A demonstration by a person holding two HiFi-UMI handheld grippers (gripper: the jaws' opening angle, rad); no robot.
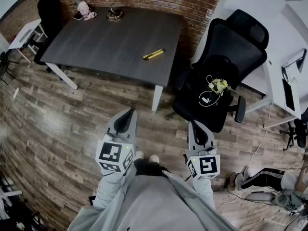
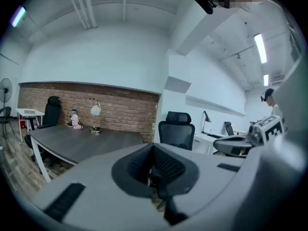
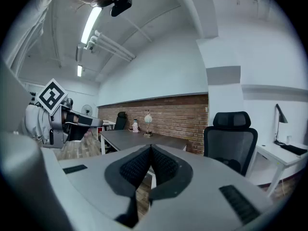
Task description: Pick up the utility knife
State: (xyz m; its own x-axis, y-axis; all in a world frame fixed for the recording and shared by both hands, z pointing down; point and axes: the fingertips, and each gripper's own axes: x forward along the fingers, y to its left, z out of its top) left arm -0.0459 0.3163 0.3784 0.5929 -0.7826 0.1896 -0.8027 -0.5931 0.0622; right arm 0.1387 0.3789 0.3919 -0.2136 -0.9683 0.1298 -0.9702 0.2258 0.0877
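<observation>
The utility knife point(image 1: 153, 54), yellow and black, lies on the dark grey table point(image 1: 110, 42), near its right end. Both grippers are held over the wooden floor, well short of the table. In the head view my left gripper point(image 1: 128, 111) points toward the table's near edge, and my right gripper point(image 1: 194, 124) points toward the black office chair. Both have their jaws together with nothing between them. The left gripper view shows the shut left gripper point(image 2: 153, 150) and the table point(image 2: 72, 141) beyond it. The right gripper view shows the shut right gripper point(image 3: 151, 150). The knife shows in neither gripper view.
A black office chair point(image 1: 219, 76) with a coiled cable and small flowers on its seat stands right of the table. A lamp point(image 1: 111, 4) and a bottle point(image 1: 79, 1) sit at the table's far edge. A second chair point(image 1: 50, 13) stands far left, a white desk point(image 1: 284, 61) at right.
</observation>
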